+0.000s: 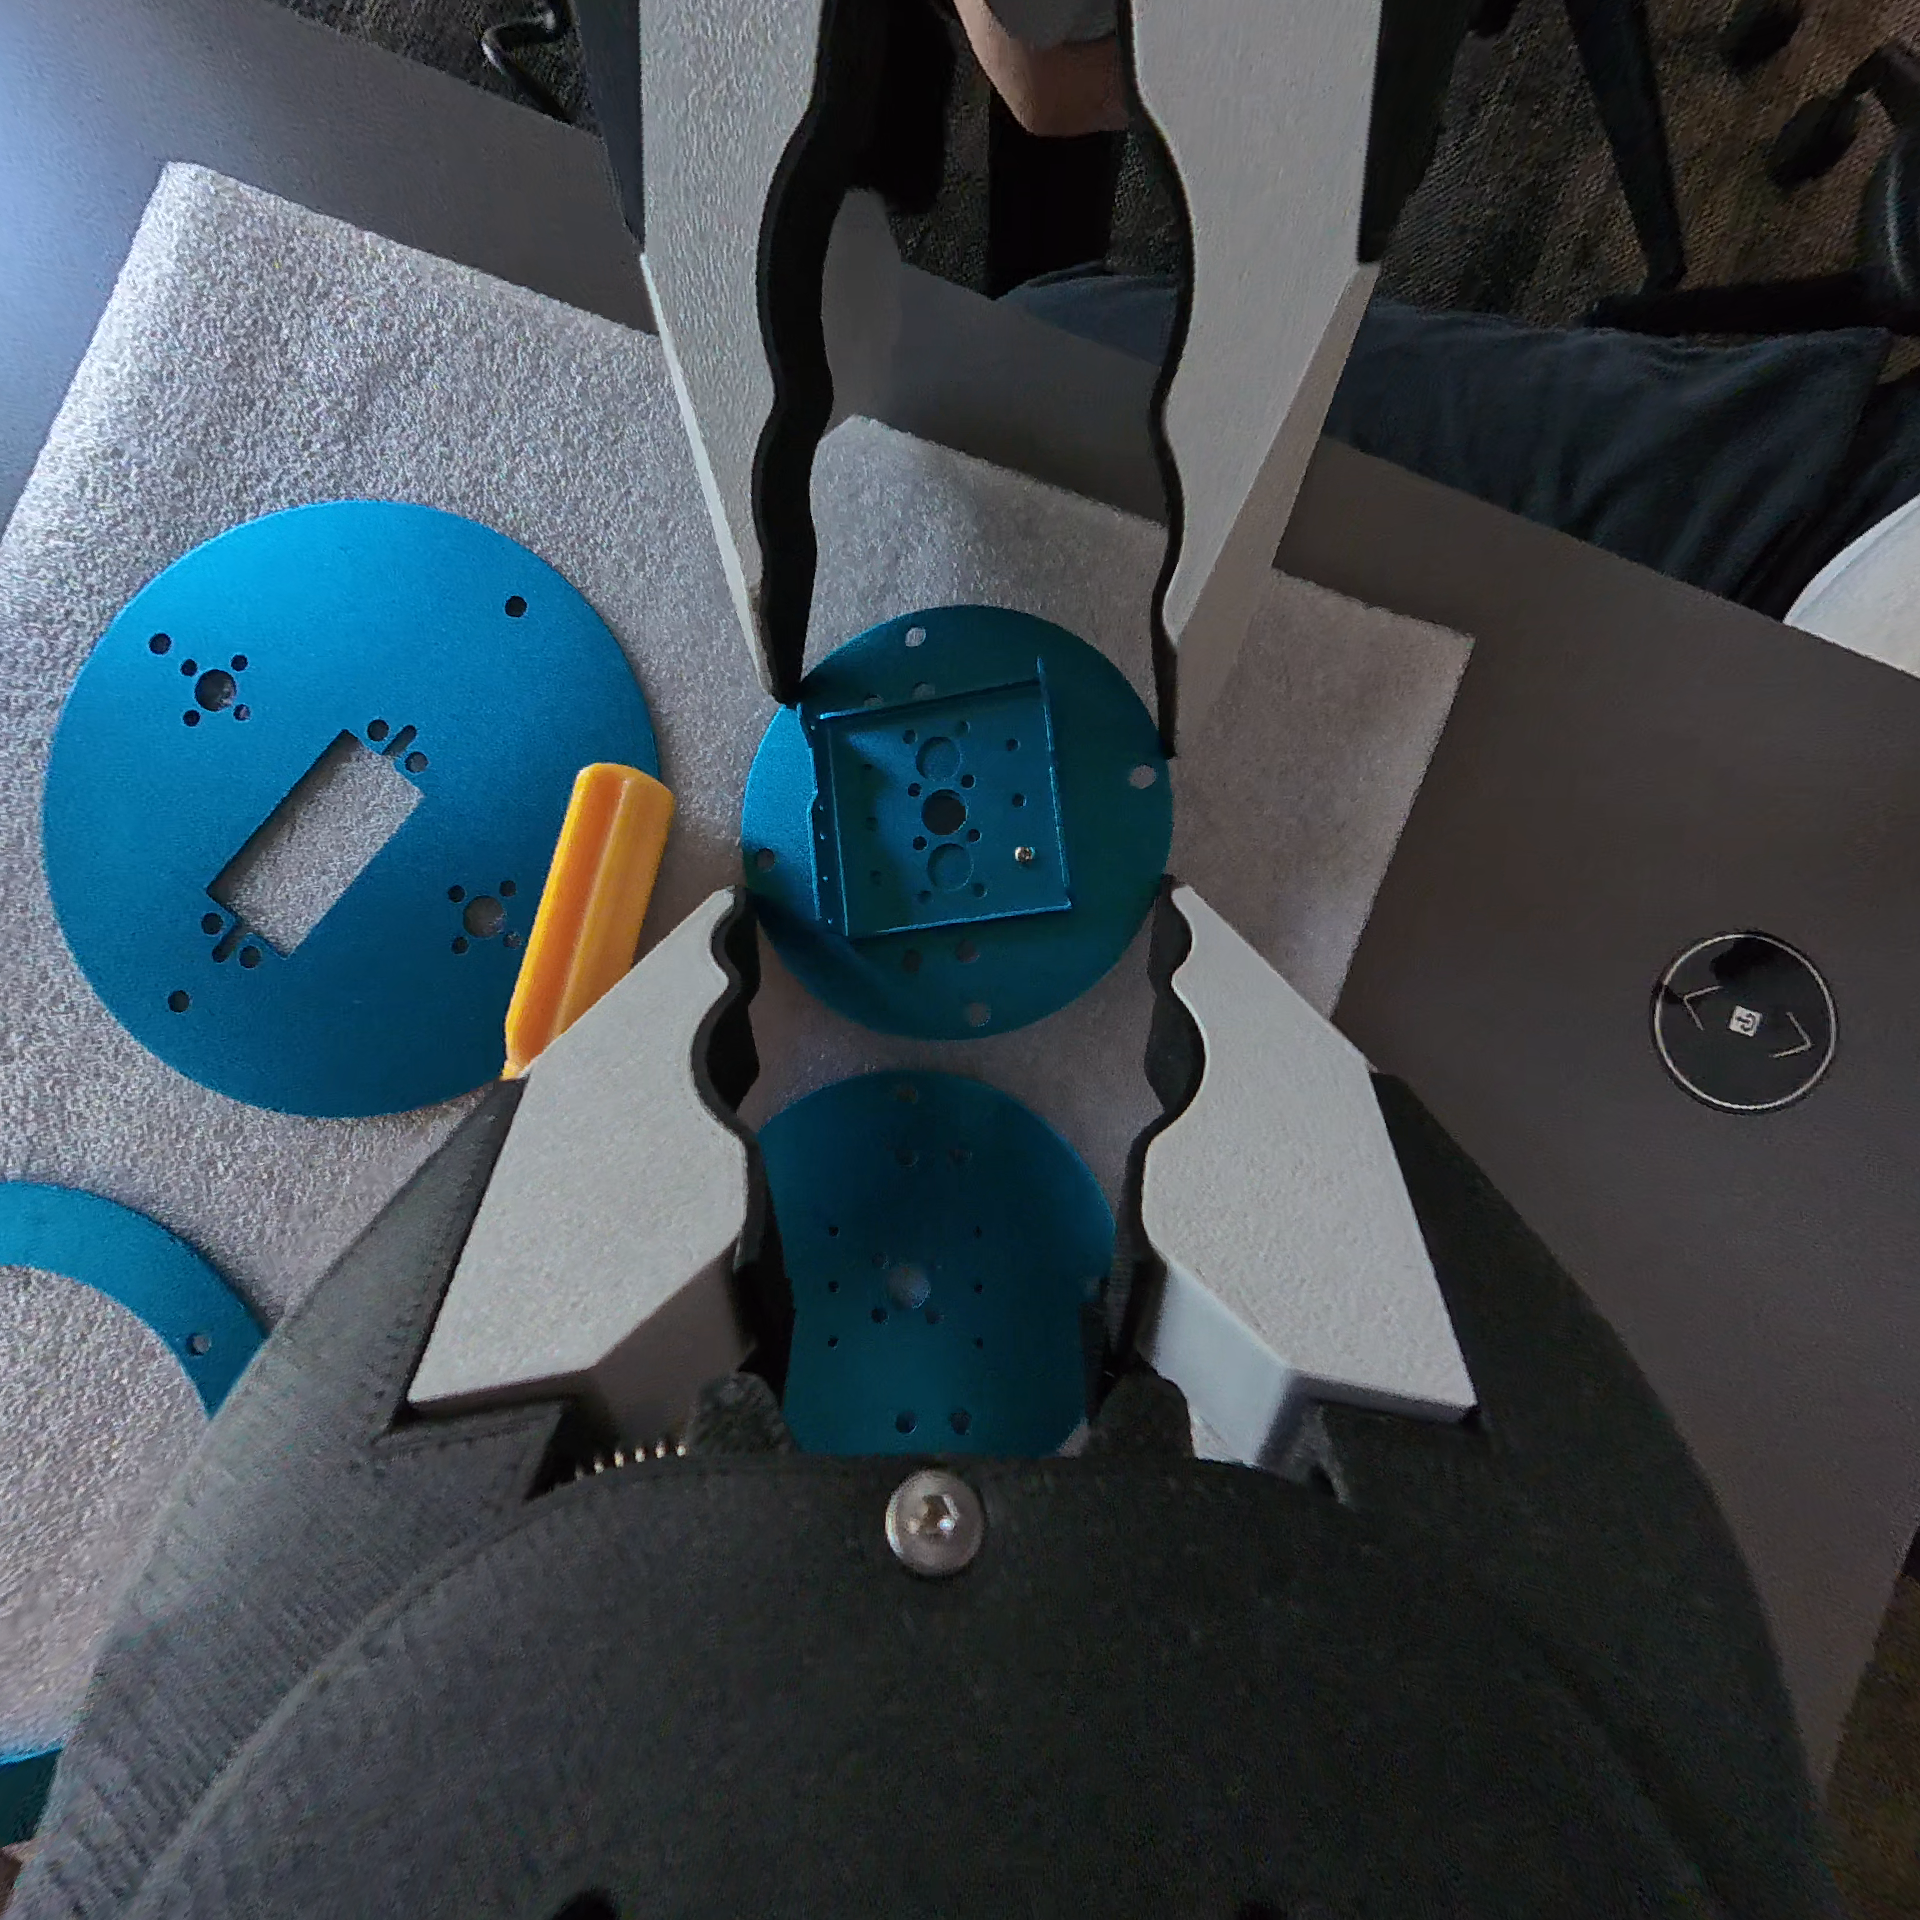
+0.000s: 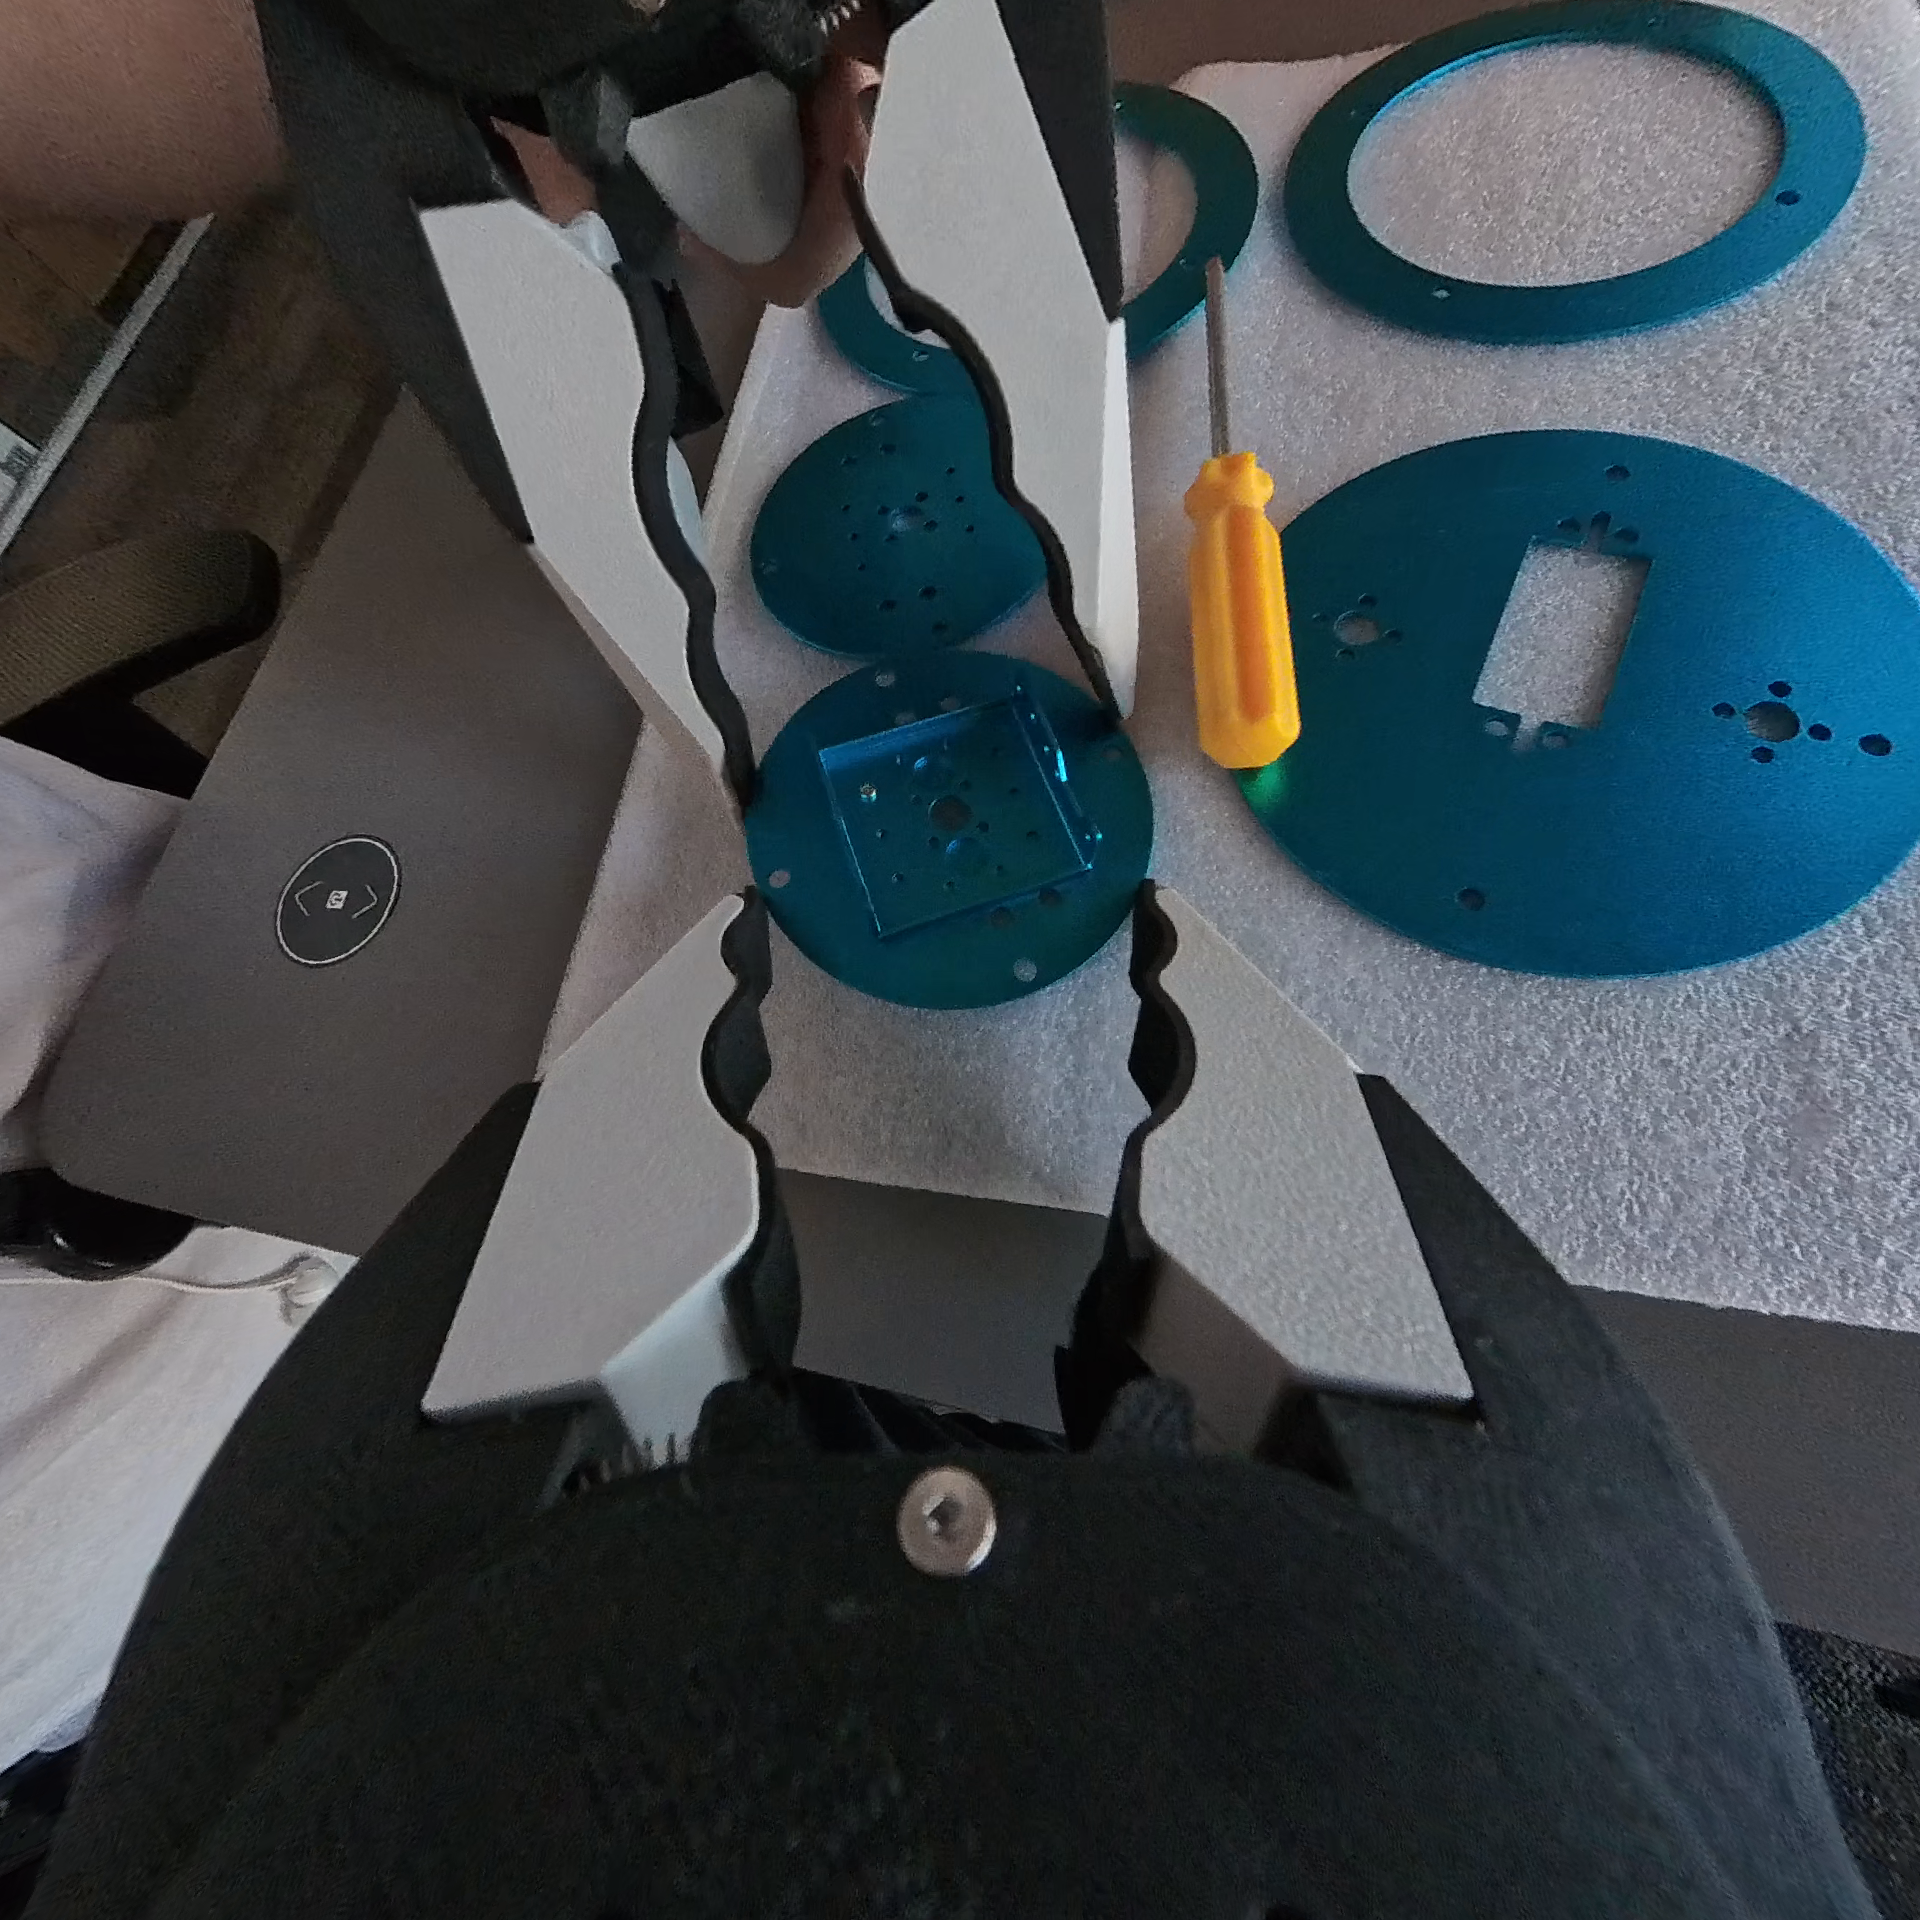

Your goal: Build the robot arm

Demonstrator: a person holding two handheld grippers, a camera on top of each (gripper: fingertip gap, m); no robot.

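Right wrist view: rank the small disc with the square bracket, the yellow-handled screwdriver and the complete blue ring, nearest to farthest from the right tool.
1. Small disc with the square bracket: just ahead of the right tool, its edge between the open fingertips.
2. Yellow-handled screwdriver: ahead and right, on the white foam.
3. Complete blue ring: far upper right.

A bracket (image 2: 961, 821) sits on a small disc (image 2: 821, 935) – screwdriver (image 2: 1242, 623) just right, large disc (image 2: 1621, 831) beyond.
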